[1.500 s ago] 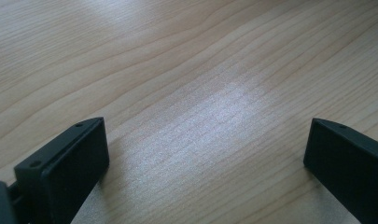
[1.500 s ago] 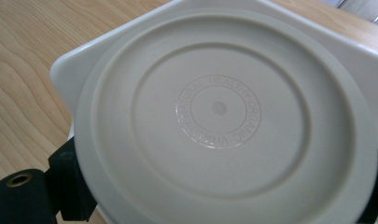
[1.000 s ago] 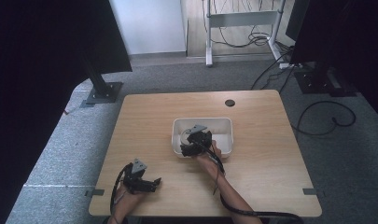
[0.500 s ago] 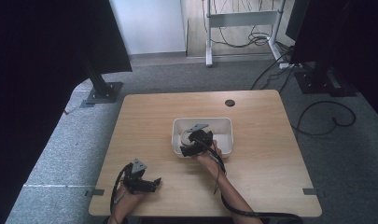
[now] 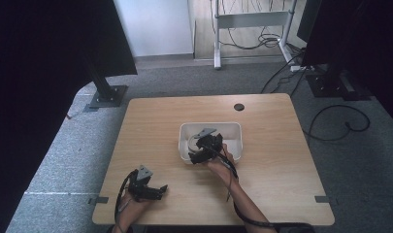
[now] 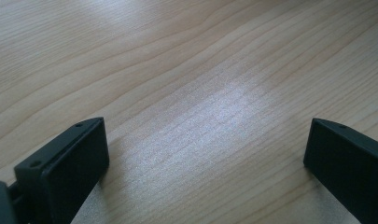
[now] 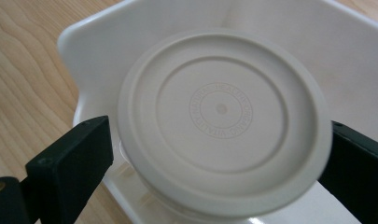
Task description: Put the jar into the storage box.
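While the left gripper (image 5: 146, 187) is rested idle near the wooden table's (image 5: 150, 126) front edge, jaws spread wide over bare wood, the right gripper (image 7: 214, 154) is held over the white bin (image 5: 235, 130). A round cream lid (image 7: 222, 119) sits between its jaws, apparently clamped by its rim, probably for lifting out.

A light wooden table (image 5: 262, 194) stands on grey carpet (image 5: 63, 160). Beyond the table, a white wall panel (image 5: 153, 24) rises beside a white metal frame (image 5: 250, 19) with loose cables (image 5: 330, 116). Dark stands flank the table's far corners.
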The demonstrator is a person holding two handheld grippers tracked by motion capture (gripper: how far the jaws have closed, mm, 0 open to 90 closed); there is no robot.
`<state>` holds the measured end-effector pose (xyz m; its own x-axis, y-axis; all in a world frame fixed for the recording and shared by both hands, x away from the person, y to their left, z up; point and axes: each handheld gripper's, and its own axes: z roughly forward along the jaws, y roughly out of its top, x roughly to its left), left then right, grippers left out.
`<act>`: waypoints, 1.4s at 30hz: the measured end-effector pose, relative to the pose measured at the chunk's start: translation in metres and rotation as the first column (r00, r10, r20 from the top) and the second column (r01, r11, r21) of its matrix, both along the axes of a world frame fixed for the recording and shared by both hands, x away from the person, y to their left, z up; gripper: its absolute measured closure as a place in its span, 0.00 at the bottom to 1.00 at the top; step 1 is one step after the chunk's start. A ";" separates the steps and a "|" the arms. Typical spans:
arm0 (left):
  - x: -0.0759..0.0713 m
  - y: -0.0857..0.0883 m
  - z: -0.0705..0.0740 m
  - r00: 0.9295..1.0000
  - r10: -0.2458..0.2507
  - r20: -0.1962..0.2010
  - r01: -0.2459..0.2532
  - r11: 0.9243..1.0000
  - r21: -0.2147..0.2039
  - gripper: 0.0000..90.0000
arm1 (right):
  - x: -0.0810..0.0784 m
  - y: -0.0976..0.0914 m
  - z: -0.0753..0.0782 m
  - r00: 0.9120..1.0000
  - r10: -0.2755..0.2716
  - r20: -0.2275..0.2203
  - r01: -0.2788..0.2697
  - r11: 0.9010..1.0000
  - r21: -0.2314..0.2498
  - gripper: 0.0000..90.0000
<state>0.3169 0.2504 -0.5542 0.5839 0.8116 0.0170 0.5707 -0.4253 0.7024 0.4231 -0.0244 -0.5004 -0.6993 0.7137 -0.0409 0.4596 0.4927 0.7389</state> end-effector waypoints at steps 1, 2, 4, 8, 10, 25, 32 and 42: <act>0.000 0.000 0.000 1.000 0.000 0.000 0.000 1.000 0.000 0.00 | -0.001 -0.001 0.001 1.000 0.003 0.006 -0.003 1.000 -0.001 0.02; 0.000 0.000 0.000 1.000 0.000 0.000 0.000 1.000 0.000 0.00 | -0.002 -0.001 0.003 1.000 0.008 0.009 -0.008 1.000 0.000 0.02; 0.000 0.000 0.000 1.000 0.000 0.000 0.000 1.000 0.000 0.00 | -0.003 -0.003 0.005 1.000 0.013 0.014 -0.013 1.000 0.002 0.03; 0.000 0.000 0.000 1.000 0.000 0.001 0.000 1.000 0.001 0.00 | -0.006 -0.008 0.009 0.999 0.023 0.022 -0.023 1.000 0.000 0.03; 0.000 0.000 0.000 1.000 -0.001 0.001 0.001 1.000 0.002 0.00 | -0.008 -0.010 0.010 0.999 0.026 0.027 -0.026 1.000 -0.001 0.03; 0.000 0.000 0.000 1.000 -0.001 0.001 0.001 1.000 0.001 0.00 | -0.021 -0.029 0.018 0.998 0.044 0.049 -0.045 0.999 0.011 0.04; 0.000 0.000 0.000 1.000 0.000 0.001 0.000 1.000 0.000 0.00 | -0.027 -0.034 0.019 0.996 0.066 0.059 -0.067 0.998 0.017 0.04; 0.000 0.000 0.000 1.000 0.000 0.001 0.000 1.000 0.000 0.00 | -0.034 -0.045 0.019 0.995 0.075 0.070 -0.076 0.997 0.017 0.04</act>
<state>0.3170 0.2504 -0.5542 0.5840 0.8116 0.0178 0.5699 -0.4255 0.7030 0.3891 -0.0693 -0.4818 -0.7473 0.6600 -0.0777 0.3690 0.5093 0.7774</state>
